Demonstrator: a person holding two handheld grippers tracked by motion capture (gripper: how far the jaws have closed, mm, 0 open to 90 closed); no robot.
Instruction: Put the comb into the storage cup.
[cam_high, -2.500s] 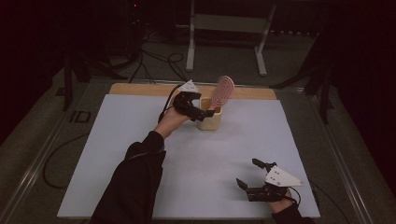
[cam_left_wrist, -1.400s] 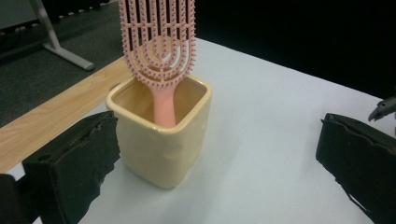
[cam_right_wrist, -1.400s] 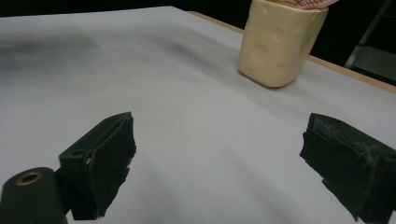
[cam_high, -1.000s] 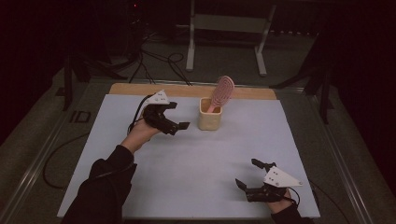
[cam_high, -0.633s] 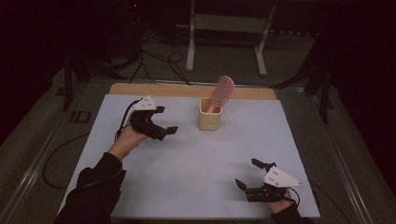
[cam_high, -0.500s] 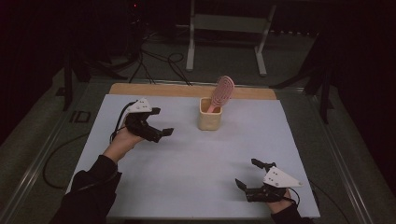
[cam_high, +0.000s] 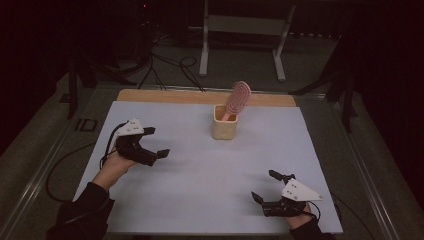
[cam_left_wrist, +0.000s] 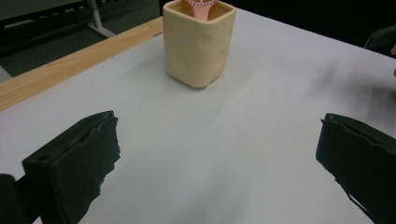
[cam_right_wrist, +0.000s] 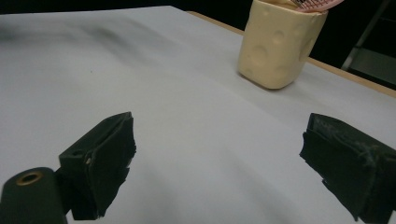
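On the pale worktop (cam_high: 200, 200) a cream square cup (cam_high: 224, 121) stands toward the far edge, near twelve o'clock from the person, with a pink hairbrush (cam_high: 237, 98) upright in it, handle down, its oval head leaning toward one o'clock above the rim. From the left tool (cam_high: 156, 142) the cup lies at about two o'clock, well apart across bare surface; from the right tool (cam_high: 264, 185) it lies at about eleven o'clock, somewhat farther off. The left hand is therefore the nearer one, and any return to the brush would run along that two o'clock line, meeting a long axis that stands nearly vertical. The left tool has its jaws spread wide with nothing between them, and in the left gripper view the cup sits just left of centre beyond them. The left forearm comes in from seven o'clock, wrist raised a little off the surface. The right tool rests low near the front edge at five o'clock, jaws likewise wide apart and empty, pointing toward the cup.
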